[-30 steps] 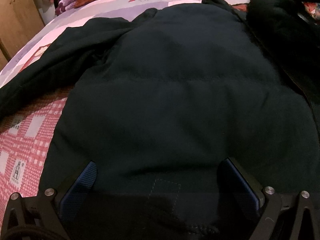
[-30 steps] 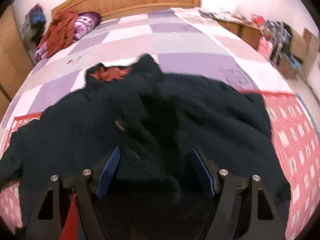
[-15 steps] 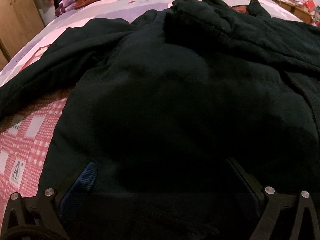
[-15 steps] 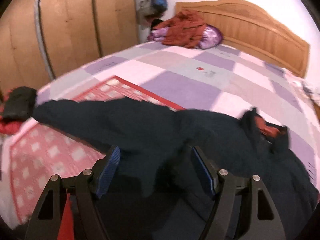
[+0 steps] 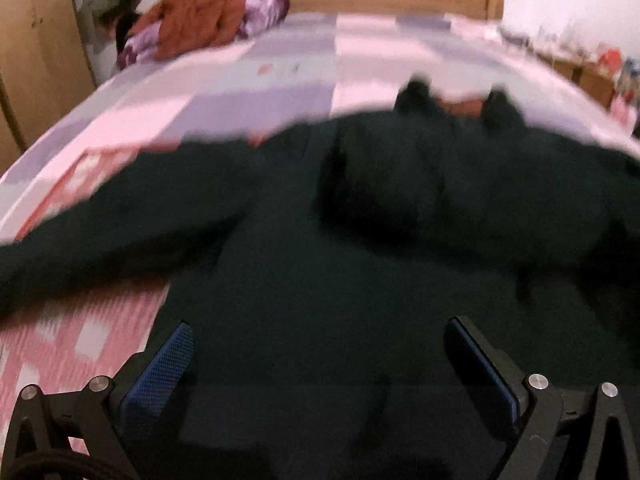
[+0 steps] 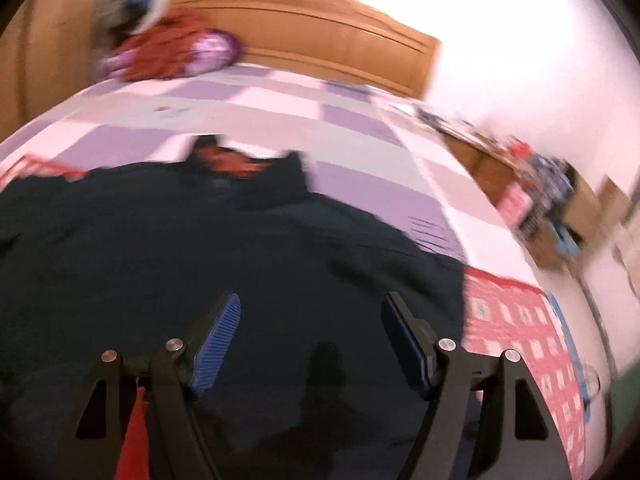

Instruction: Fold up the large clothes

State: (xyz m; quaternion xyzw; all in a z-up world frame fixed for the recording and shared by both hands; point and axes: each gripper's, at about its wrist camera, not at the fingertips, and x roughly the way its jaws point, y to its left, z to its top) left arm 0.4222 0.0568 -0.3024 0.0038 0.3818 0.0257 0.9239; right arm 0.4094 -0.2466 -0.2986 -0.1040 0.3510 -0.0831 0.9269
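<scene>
While no writing is legible, both tongs (image 5: 316,356) (image 6: 312,328) gape empty above the dark jacket (image 5: 360,240).

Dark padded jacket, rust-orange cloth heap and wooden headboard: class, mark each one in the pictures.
Dark padded jacket (image 5: 340,280), left wrist view, on the middle of its body.
Rust-orange cloth heap (image 5: 196,12), left wrist view, on its bunched top.
Wooden headboard (image 6: 320,36), right wrist view, on its front panel.
</scene>
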